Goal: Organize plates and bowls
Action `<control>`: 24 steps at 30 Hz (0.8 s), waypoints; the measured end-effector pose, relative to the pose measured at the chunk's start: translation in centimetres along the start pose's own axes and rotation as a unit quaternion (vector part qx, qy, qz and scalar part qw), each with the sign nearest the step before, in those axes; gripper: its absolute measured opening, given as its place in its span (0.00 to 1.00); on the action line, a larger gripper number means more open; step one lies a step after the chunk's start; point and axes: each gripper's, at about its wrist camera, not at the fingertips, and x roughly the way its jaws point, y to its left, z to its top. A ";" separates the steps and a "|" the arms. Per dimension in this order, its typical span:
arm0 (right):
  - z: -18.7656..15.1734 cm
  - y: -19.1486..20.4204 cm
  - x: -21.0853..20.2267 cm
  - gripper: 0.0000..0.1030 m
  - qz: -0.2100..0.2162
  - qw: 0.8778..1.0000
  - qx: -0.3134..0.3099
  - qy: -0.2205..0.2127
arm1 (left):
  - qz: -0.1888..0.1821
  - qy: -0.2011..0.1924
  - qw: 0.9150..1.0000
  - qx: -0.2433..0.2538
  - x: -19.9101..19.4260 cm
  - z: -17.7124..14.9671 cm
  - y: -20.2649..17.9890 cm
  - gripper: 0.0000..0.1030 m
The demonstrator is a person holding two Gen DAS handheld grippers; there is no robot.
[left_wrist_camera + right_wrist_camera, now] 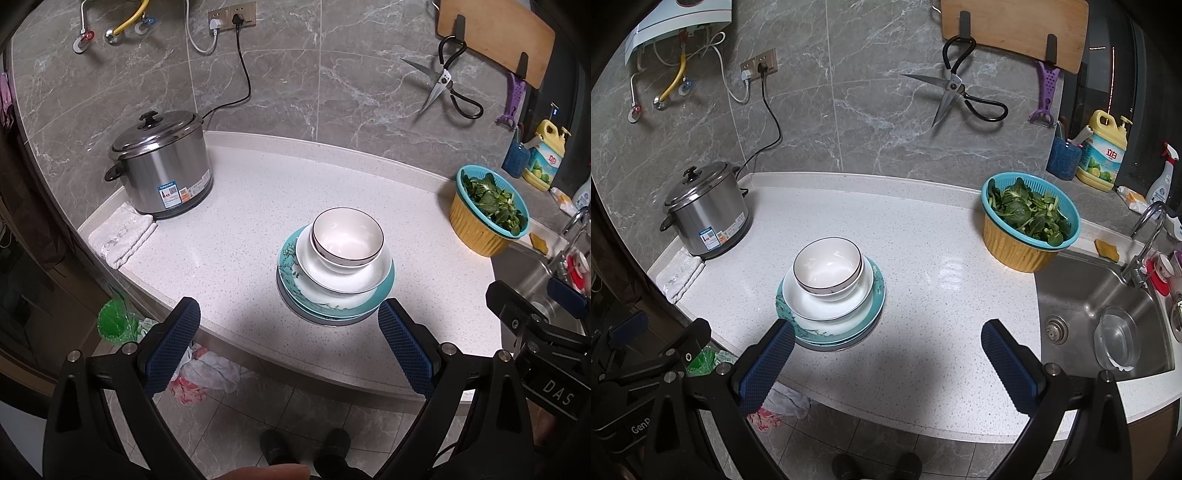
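— Holding both grippers back over the counter's near edge, you have nothing in either. Your left gripper (289, 321) has its blue pads spread wide and empty; your right gripper (888, 341) is spread just as wide.

— Where's the stack?

— Just past your fingertips, on the white speckled counter (942, 295): a dark-rimmed white bowl (347, 236) sits in a white plate (317, 271), which sits on a teal patterned plate (295, 258), with more plate edges under it. From the right wrist view the left pad overlaps the stack's near rim; I cannot tell whether they touch.

— What's around it?

— A steel rice cooker (162, 166) far left beside a folded white cloth (122, 232). A yellow basin with a teal colander of greens (1030, 221) stands far right, well apart from the stack. The sink (1082, 295) lies right of that, holding a clear glass bowl (1117, 338). Scissors (955, 94) hang on the wall behind.
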 end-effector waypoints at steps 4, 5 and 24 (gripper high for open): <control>0.0 -0.2 0.1 1.00 0.001 1.000 -0.001 0.001 | -0.001 0.001 1.000 0.002 0.3 0.2 0.1 0.95; -0.1 -0.2 0.1 1.00 0.001 1.000 -0.001 0.001 | -0.001 0.001 1.000 0.002 0.2 0.2 0.1 0.95; 0.2 -0.3 0.5 1.00 0.003 1.000 -0.004 0.003 | -0.001 0.006 1.000 0.004 1.6 0.5 0.3 0.95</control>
